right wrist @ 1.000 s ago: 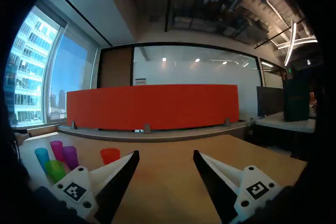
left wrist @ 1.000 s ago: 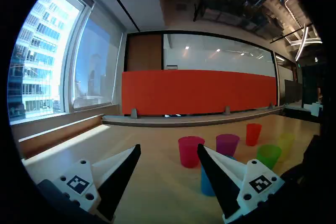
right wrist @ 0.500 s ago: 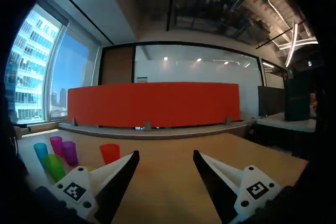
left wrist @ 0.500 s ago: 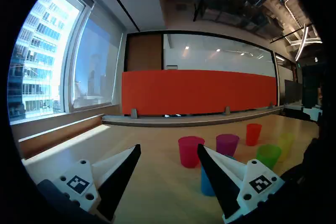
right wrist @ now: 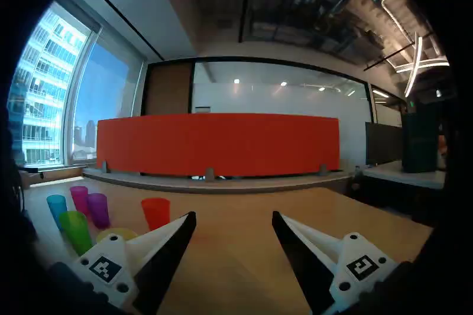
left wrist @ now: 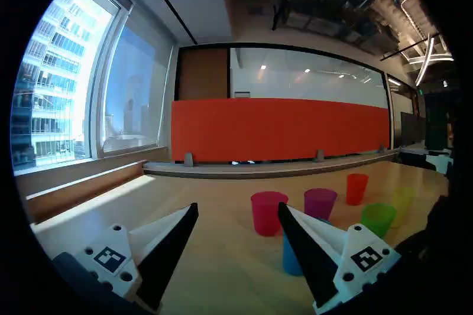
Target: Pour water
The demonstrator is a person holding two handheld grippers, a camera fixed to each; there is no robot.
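Left gripper [left wrist: 236, 205] jaws released, pink cup [left wrist: 266, 213] standing just beyond them, right gripper [right wrist: 233, 214] jaws released, counter [right wrist: 236, 256] stretching open ahead between them

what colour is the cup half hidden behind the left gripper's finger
A blue cup, clearest in the left gripper view.

Table [left wrist: 224, 273]: pale wood-grain top, smooth, faint sheen. Pink cup [left wrist: 267, 213] and green cup [left wrist: 378, 218]: translucent coloured plastic, smooth. Left gripper [left wrist: 236, 207]: fingers [left wrist: 148, 238] of matt white plastic with black inner faces; orange partition [left wrist: 278, 129] matt.
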